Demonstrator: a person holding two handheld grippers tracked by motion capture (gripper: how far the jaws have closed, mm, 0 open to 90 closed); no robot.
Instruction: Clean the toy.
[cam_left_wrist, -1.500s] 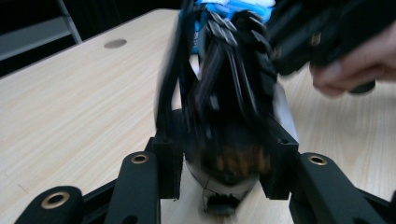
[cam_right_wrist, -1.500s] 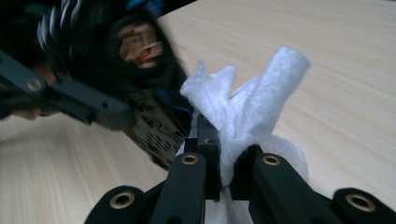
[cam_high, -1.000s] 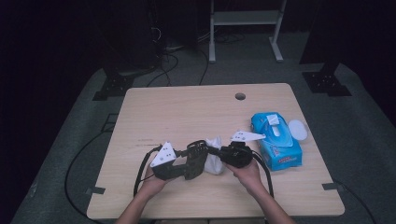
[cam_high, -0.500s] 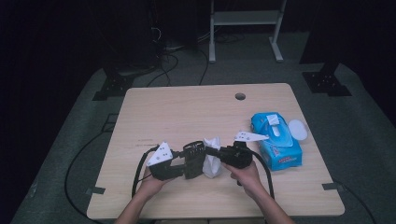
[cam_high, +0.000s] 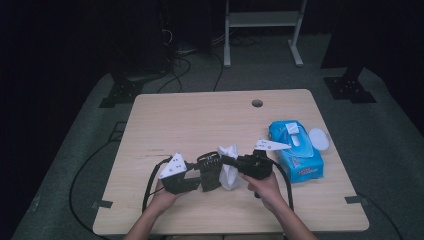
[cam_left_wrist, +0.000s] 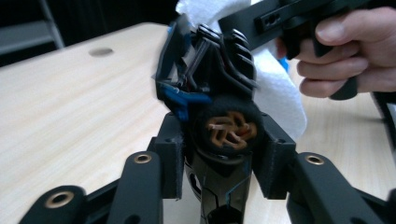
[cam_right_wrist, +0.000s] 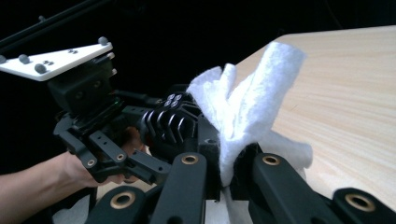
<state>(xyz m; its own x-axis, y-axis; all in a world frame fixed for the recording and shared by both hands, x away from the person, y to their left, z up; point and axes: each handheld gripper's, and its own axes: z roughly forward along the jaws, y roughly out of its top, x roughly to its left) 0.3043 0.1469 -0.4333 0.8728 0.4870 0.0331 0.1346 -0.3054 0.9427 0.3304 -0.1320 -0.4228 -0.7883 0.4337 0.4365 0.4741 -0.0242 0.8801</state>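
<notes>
On the surface (cam_high: 200, 125) little changed in the last second: your left hand-held gripper (cam_high: 205, 172) stayed clenched on the black ribbed device (cam_left_wrist: 210, 70), your right hand-held gripper (cam_high: 230, 161) on the white tissue (cam_high: 228, 167) against it, near centre. The blue tissue pack's (cam_high: 297, 152) writing was unreadable.

No readable text can be made out anywhere, honestly. Some white print is seen on the blue tissue pack (cam_high: 296, 152) on the table (cam_high: 200, 120), but it's too small and blurry for any word or brand to be read.
</notes>
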